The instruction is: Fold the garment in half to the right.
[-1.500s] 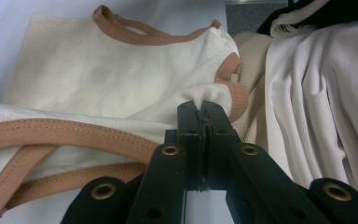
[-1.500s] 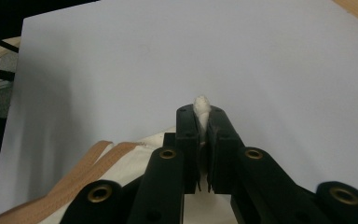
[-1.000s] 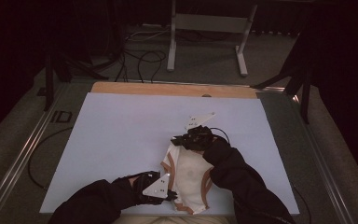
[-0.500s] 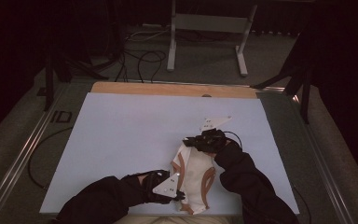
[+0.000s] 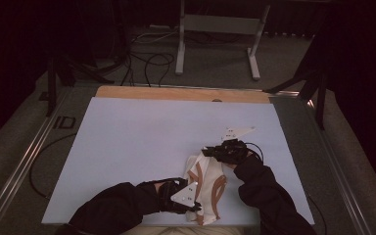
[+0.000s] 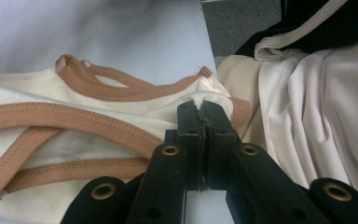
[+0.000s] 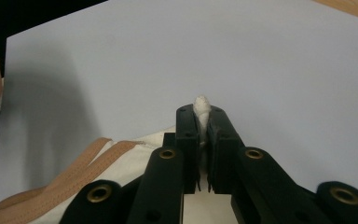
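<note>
A cream garment point(image 5: 206, 182) with tan trim lies crumpled near the front edge of the pale board point(image 5: 137, 142). My left gripper point(image 5: 195, 205) is at the garment's near corner. In the left gripper view its jaws point(image 6: 202, 108) are shut on a fold of the cream cloth point(image 6: 74, 93), beside a tan band. My right gripper point(image 5: 206, 152) is at the garment's far edge. In the right gripper view it point(image 7: 201, 112) pinches a small bunch of the cream fabric point(image 7: 135, 147), which pokes out above the tips. Dark sleeves cover both forearms.
A wooden strip point(image 5: 176, 93) runs along the board's far edge. Metal rails point(image 5: 24, 166) flank the table at the left. A metal stand point(image 5: 215, 29) and cables point(image 5: 147, 58) are on the floor behind. The person's white clothing point(image 6: 317, 121) is close to the left gripper.
Both grippers have moved to the right across the board, and the garment has gone with them. Both grips stay as they were.
</note>
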Available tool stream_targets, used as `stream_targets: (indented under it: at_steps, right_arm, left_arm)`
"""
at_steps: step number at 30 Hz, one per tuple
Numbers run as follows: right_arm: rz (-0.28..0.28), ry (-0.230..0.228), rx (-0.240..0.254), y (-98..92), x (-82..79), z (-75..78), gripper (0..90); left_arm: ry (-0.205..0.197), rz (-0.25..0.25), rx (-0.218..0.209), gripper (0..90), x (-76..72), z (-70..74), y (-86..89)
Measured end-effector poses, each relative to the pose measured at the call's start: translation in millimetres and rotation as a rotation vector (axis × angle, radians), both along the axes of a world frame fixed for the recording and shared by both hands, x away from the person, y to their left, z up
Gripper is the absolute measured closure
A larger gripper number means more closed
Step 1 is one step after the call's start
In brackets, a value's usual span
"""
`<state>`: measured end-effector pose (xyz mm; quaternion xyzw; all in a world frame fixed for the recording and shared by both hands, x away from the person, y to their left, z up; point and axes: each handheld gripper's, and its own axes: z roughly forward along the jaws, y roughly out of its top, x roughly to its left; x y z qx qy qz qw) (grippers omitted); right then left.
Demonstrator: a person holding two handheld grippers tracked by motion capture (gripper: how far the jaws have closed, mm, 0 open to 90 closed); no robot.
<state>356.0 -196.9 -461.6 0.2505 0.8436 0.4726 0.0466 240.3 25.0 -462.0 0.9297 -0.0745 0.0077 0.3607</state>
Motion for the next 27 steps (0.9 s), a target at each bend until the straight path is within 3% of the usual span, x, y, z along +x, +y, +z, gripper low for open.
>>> stream_targets:
  at_steps: [27]
  right_arm:
    - [-0.065,0.089,-0.008,-34.0,5.5,-40.3,84.5]
  left_arm:
    - [0.067,-0.021,0.03,88.4,8.9,-19.6,-36.7]
